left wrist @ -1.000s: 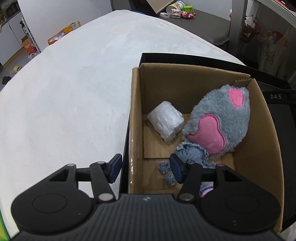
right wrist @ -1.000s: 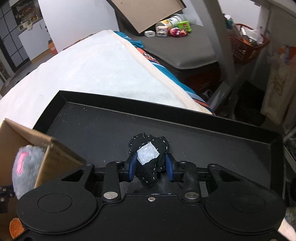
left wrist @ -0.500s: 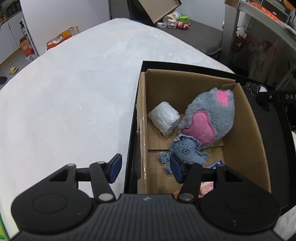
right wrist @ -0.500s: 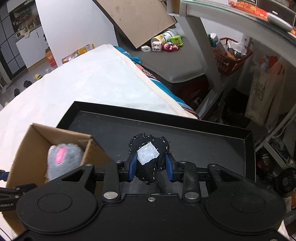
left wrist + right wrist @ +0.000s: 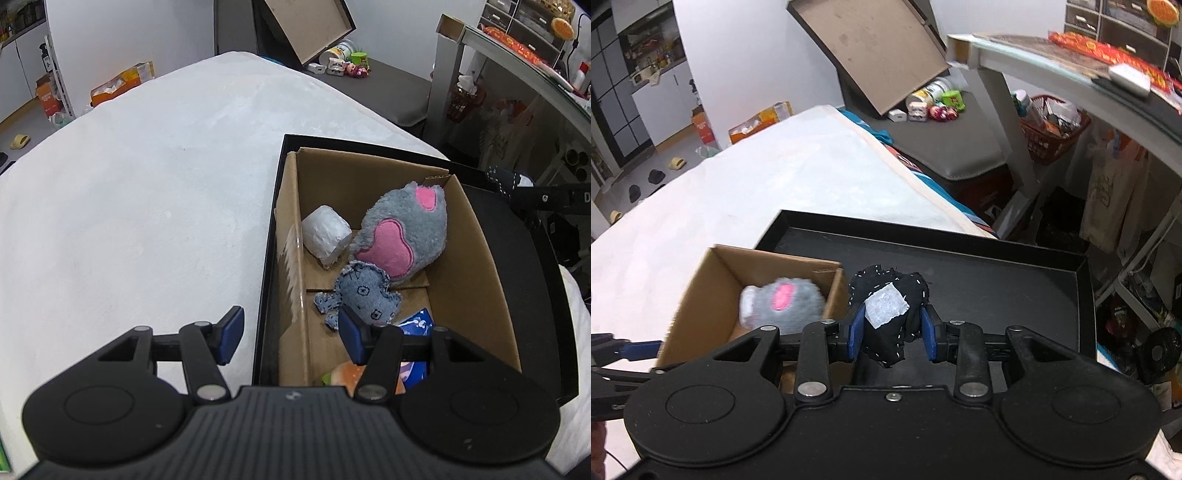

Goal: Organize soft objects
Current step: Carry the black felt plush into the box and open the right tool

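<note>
My right gripper (image 5: 892, 332) is shut on a black stitched soft toy (image 5: 886, 310) with a white patch, held above the black tray (image 5: 979, 266), just right of the cardboard box (image 5: 701, 291). In the left wrist view that toy (image 5: 498, 177) hangs beyond the box's far right corner. The box (image 5: 291, 236) holds a grey plush with pink patches (image 5: 406, 232), a white wrapped roll (image 5: 327, 236), a denim toy (image 5: 360, 291) and a blue packet (image 5: 417, 321). My left gripper (image 5: 291, 336) is open above the box's near left wall, touching nothing.
The black tray (image 5: 546, 258) lies on a white bed cover (image 5: 147, 203) that spreads wide to the left. An orange soft item (image 5: 347, 373) sits at the box's near end. Beyond the bed are a grey bench with small toys (image 5: 934, 107), a leaning board and a shelf frame.
The right gripper has risen with the black toy, and the box has come into its view at the left. The left gripper has drawn up and back, so more of the box shows.
</note>
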{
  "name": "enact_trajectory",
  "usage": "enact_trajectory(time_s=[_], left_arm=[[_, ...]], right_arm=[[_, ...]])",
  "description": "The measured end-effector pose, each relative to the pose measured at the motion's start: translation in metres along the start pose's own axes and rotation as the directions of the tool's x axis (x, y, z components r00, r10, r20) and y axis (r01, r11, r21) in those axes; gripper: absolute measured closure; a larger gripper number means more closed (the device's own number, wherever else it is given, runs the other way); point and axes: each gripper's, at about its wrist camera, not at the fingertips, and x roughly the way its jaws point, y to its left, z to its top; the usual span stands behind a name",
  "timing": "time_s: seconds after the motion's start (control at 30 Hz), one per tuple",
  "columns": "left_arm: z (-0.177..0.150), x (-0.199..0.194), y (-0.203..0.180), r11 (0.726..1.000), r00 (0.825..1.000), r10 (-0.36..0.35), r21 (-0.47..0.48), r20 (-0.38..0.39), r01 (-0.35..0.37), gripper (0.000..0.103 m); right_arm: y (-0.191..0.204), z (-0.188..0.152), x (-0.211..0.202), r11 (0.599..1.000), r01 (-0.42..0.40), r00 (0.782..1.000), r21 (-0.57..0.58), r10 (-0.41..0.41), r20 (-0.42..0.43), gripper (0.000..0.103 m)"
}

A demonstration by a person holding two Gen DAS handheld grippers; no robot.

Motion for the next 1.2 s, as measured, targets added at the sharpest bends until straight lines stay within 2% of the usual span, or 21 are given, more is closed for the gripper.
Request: enact_trajectory(time_s=[0.2,0.6,0.73,0.77,1.07,1.17,1.2], left_arm=[[-0.004,-0.006,0.005,0.999,0.999,-0.04,-0.013,0.015,0.04,0.052],[-0.007,-0.009,0.02,0.994,0.994,-0.099,-0.045,0.039,0.101,0.07],[-0.01,-0.006,0.021,0.991,0.992,-0.125,-0.051,0.034,0.127,0.088],[-0.011,-0.005,0.021,0.989,0.991,-0.134,-0.053,0.031,0.135,0.089],[-0.013,-0.005,0.02,0.989,0.991,-0.129,-0.065,0.044,0.131,0.089],[-0.014,-0.005,0.02,0.989,0.991,-0.127,-0.065,0.045,0.13,0.089],[-0.014,-0.005,0.02,0.99,0.991,-0.126,-0.065,0.044,0.129,0.089]], right_arm=[[0.023,0.007,-0.019,0.999,-0.029,0.999,-0.04,0.03,0.023,0.071],[0.062,0.015,-0.028,0.989,-0.083,0.996,-0.121,0.085,0.013,0.07],[0.075,0.014,-0.028,0.982,-0.104,0.994,-0.156,0.105,-0.001,0.07],[0.078,0.014,-0.027,0.981,-0.107,0.994,-0.161,0.107,-0.005,0.07],[0.092,0.004,-0.027,0.975,-0.127,0.992,-0.182,0.121,-0.047,0.068],[0.092,-0.002,-0.027,0.976,-0.125,0.991,-0.177,0.116,-0.063,0.062],[0.092,-0.004,-0.026,0.977,-0.126,0.991,-0.173,0.114,-0.075,0.057]])
